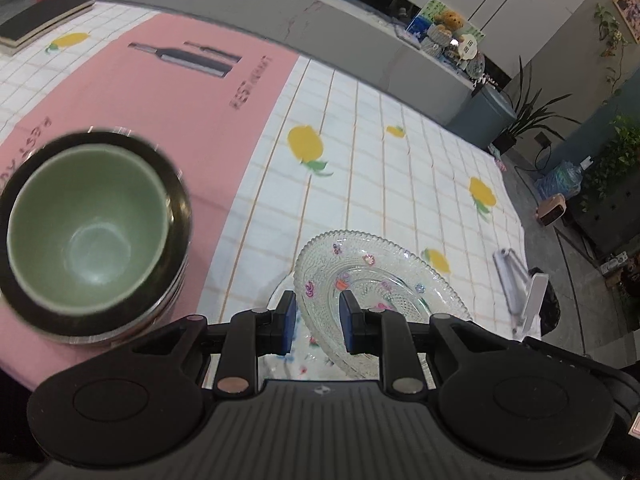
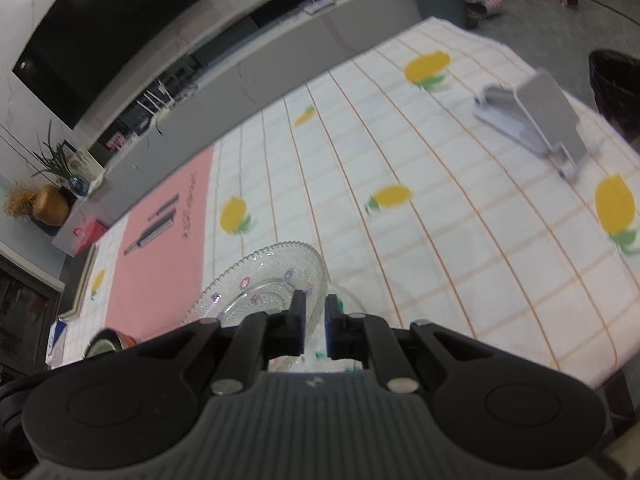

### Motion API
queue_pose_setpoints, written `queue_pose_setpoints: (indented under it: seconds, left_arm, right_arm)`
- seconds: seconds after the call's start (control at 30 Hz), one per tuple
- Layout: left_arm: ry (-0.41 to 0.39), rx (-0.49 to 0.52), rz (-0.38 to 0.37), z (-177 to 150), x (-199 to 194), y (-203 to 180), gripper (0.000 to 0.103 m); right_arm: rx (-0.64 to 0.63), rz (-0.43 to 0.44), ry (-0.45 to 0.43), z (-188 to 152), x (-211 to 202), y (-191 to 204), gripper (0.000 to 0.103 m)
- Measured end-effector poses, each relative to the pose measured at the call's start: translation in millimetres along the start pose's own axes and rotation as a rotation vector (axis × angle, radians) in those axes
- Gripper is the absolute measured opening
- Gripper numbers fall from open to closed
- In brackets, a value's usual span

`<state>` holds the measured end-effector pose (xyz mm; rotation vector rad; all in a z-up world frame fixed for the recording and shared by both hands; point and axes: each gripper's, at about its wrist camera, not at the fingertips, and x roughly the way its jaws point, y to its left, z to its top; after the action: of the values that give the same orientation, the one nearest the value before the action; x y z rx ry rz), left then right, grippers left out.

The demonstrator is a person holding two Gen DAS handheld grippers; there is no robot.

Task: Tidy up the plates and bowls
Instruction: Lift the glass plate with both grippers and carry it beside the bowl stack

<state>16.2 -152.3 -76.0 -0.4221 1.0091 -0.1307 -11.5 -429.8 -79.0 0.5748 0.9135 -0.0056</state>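
A living room with a long grey cabinet and potted plants lies behind a tabletop [image 1: 400,152] under a checked, lemon-printed cloth, with a pink mat [image 1: 168,92] across one part.

The left tool [image 1: 318,322] has its blue pads on either side of the rim of a glass plate [image 1: 372,280] — embossed, flower-dotted, tilted up off the cloth — and reads as clamped on that edge. The right tool [image 2: 315,326] is closed almost completely on the same glass plate [image 2: 264,288] at its opposite rim, so both hands carry it together. Blur in both views suggests travel. Beneath it another clear piece shows faintly; I cannot tell what it is.

Just left of the left tool, on the pink mat, a green bowl [image 1: 86,228] sits nested in dark-rimmed steel bowls [image 1: 176,216] — that stack looks done. Further out, near the tabletop's far edge, a folding phone stand [image 2: 536,120] rests alone.

By my judgement the bowls are sorted and the plates are under way: this plate is not yet set down.
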Motion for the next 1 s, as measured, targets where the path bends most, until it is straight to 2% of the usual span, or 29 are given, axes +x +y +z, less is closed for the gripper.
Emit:
queue_pose_setpoints:
  seconds: [0.23, 0.9, 1.0]
  left_arm:
    - [0.035, -0.004, 0.015, -17, 9, 10, 0.025]
    - [0.076, -0.005, 0.046, -26, 29, 20, 0.025]
    - [0.075, 0.001, 0.040, -27, 29, 20, 0.025]
  right_arm:
    - [-0.024, -0.032, 0.051, -11, 8, -3, 0.007]
    - [-0.074, -0.108, 0.169, -16, 39, -4, 0.009]
    - [-0.082, -0.115, 0.166, -16, 40, -4, 0.009]
